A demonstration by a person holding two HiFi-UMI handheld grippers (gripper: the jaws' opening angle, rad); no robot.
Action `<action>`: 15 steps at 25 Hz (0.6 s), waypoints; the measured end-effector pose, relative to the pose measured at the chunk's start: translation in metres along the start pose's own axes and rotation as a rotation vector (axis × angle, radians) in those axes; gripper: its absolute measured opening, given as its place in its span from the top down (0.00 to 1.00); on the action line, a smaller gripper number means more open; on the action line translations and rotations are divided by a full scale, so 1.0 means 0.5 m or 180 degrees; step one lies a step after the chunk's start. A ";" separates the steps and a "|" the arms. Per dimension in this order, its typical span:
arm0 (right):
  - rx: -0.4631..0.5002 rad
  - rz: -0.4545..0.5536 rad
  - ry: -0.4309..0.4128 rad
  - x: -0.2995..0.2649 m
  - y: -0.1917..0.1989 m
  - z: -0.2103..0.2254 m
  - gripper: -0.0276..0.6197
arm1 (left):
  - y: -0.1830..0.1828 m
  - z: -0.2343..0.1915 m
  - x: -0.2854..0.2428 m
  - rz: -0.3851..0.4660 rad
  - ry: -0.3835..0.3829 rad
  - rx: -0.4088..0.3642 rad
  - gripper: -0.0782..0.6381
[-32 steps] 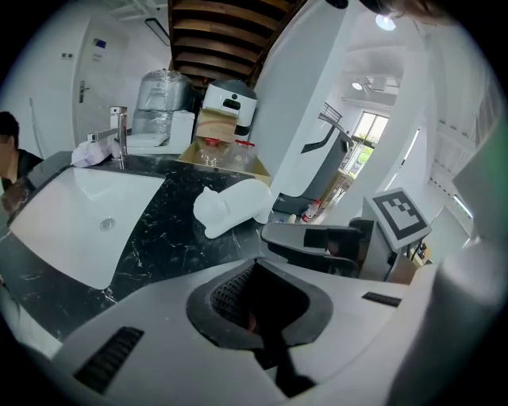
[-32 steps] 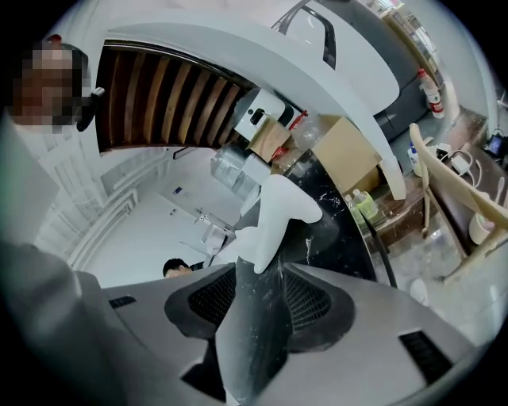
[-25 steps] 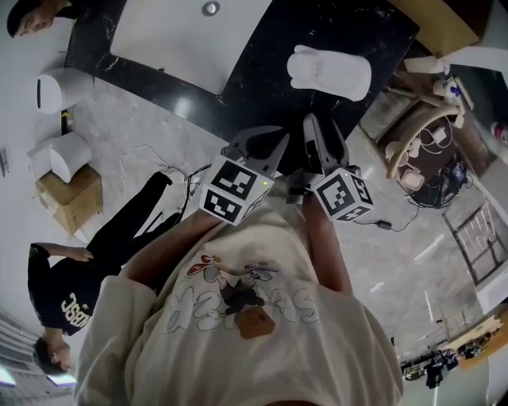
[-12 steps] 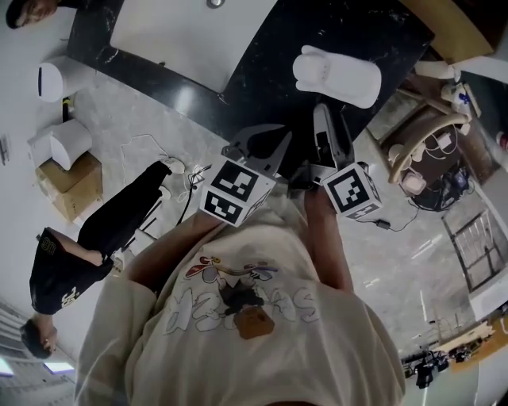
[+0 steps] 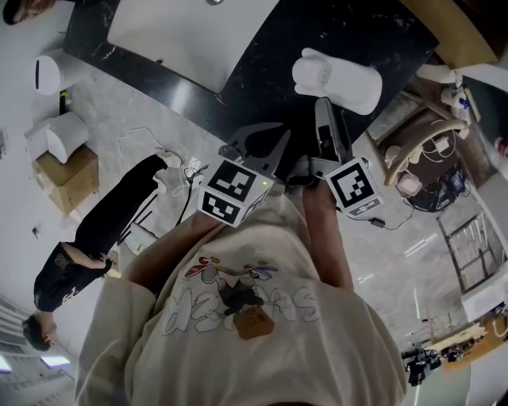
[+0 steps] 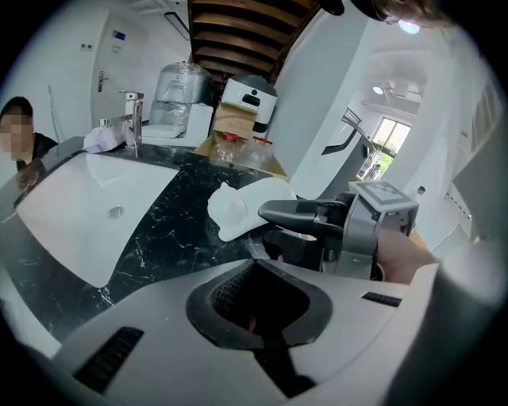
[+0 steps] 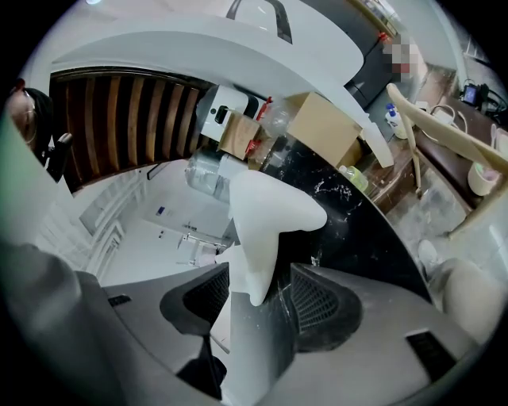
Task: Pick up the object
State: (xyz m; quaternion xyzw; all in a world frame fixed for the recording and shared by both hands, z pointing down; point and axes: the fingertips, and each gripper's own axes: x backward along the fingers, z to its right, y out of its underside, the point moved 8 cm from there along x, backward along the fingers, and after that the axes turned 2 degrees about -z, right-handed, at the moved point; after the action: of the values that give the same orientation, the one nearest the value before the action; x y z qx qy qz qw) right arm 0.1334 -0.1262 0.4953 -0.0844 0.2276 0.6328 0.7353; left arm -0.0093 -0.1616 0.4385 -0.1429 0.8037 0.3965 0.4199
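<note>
The white moulded object (image 7: 274,218) lies on the black marble countertop (image 5: 262,71) close to its front edge and toward its right end, its narrow end reaching in between the jaws of the right gripper (image 7: 266,305), which have just been opening and stand spread with neither pad pressing on it. From the head view that gripper's own body hides the gap, and the object's far side is hidden in the right gripper view. Bare marble lies between the object and the white sink (image 5: 182,32) to its left, a cardboard box (image 5: 444,24) sits at the right end, and the left gripper (image 6: 258,297) hangs pressed together and empty by the front edge.
</note>
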 end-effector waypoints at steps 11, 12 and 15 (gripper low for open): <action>-0.0272 0.0019 0.0041 -0.030 -0.020 -0.012 0.59 | -0.020 -0.007 -0.014 0.0030 -0.0043 0.0076 0.87; -0.0289 0.0024 0.0050 -0.034 -0.022 -0.013 0.59 | -0.022 -0.008 -0.016 0.0031 -0.0047 0.0086 0.87; -0.0337 0.0053 0.0072 -0.043 -0.029 -0.015 0.59 | -0.024 -0.008 -0.023 0.0020 -0.0048 0.0100 0.87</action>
State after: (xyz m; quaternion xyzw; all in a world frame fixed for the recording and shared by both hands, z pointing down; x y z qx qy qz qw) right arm 0.1436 -0.1512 0.4956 -0.1284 0.2027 0.6490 0.7219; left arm 0.0022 -0.1735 0.4427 -0.1308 0.8071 0.3863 0.4268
